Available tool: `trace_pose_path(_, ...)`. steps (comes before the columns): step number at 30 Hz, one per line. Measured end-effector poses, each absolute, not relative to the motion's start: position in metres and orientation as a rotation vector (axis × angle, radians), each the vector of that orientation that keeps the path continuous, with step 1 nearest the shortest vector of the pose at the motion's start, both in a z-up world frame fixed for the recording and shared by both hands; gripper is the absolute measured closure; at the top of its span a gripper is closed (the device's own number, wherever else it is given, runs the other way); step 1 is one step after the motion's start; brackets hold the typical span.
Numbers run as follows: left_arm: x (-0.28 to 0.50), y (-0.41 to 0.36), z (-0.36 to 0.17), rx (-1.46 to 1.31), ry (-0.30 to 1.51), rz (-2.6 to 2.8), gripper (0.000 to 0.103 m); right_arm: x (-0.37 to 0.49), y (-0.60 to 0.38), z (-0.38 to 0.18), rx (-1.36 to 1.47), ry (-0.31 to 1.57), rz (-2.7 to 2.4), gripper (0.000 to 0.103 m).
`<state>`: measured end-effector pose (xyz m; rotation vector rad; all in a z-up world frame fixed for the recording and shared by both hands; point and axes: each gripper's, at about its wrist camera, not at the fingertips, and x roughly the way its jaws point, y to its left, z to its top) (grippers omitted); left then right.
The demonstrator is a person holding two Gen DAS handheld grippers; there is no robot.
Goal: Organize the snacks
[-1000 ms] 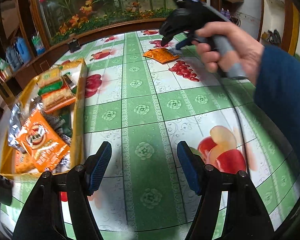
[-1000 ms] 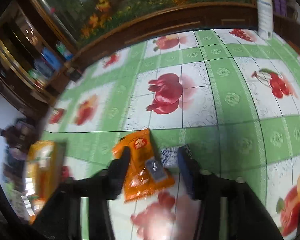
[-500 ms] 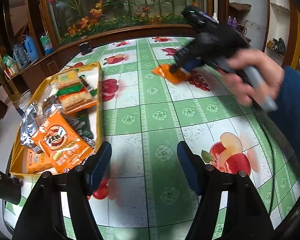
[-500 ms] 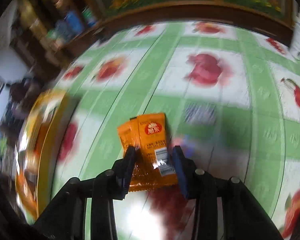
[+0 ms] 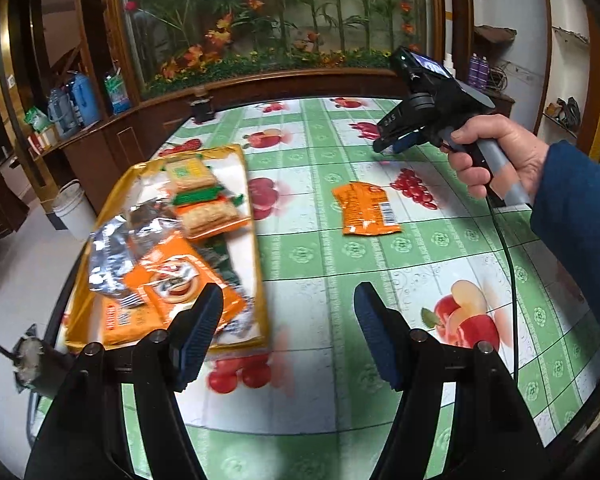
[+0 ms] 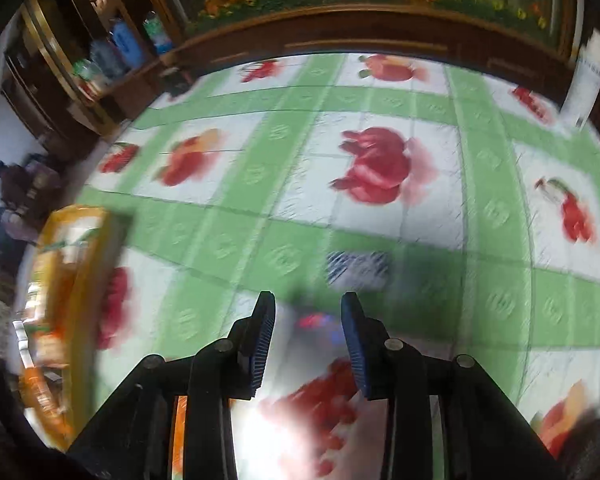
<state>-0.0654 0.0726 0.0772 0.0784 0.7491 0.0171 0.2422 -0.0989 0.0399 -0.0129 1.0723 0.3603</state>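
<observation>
Snacks fill the yellow tray [image 5: 256, 264] at the table's [image 5: 440, 280] left edge; left gripper [image 5: 288, 336] gapes empty, right gripper [image 6: 306, 336] (also empty) is closing above the orange packet [image 5: 366, 210].

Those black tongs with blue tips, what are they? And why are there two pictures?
They are hand-held grippers, squeezed like tongs. A person holds one in each hand, and each carries a camera looking along its fingers, so you get two pictures. The left gripper is open and empty. Its picture shows the hand holding the right gripper, whose jaws are closing with nothing clearly between them. On the fruit-patterned tablecloth lie an orange snack packet and a yellow tray of snacks.
</observation>
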Motion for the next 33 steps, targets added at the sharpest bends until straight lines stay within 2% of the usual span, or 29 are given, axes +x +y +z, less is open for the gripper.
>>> trace_pose_path(4, -0.074, 0.084, 0.084, 0.078, 0.736, 0.045, 0.036, 0.259, -0.114, 0.050, 0.053, 1.057, 0.352, 0.072)
trace_pose_path(6, -0.080, 0.092, 0.088, 0.065, 0.727, 0.058, 0.036, 0.264, -0.114, 0.055, 0.035, 1.046, 0.348, 0.082)
trace_pose_path(7, -0.082, 0.095, 0.090, 0.060, 0.726, 0.061, 0.036, 0.269, -0.113, 0.055, 0.005, 1.042, 0.313, 0.082)
trace_pose_path(10, -0.092, 0.106, 0.097, 0.045, 0.716, 0.081, 0.036, 0.288, -0.114, 0.041, 0.012, 1.072, 0.260, 0.084)
trace_pose_path(12, -0.100, 0.112, 0.102, 0.049, 0.703, 0.095, 0.036, 0.295, -0.112, 0.027, 0.009, 1.107, 0.245, 0.089)
trace_pose_path(17, -0.106, 0.123, 0.108, 0.025, 0.677, 0.096, 0.036, 0.256, -0.108, 0.030, -0.043, 1.127, 0.266, 0.088)
trace_pose_path(20, -0.102, 0.123, 0.108, 0.007, 0.672, 0.072, 0.036, 0.204, -0.104, 0.030, -0.090, 1.151, 0.363, 0.087)
trace_pose_path(23, -0.098, 0.115, 0.104, 0.012, 0.674, 0.049, 0.036, 0.144, -0.115, 0.038, -0.010, 1.177, 0.493, 0.087)
trace_pose_path(28, -0.089, 0.094, 0.098, 0.000, 0.707, -0.004, 0.036, 0.087, -0.161, 0.075, 0.214, 0.967, 0.569, 0.082)
trace_pose_path(33, -0.055, 0.074, 0.100, -0.031, 0.768, -0.063, 0.036, 0.079, -0.174, 0.067, 0.283, 0.963, 0.588, 0.080)
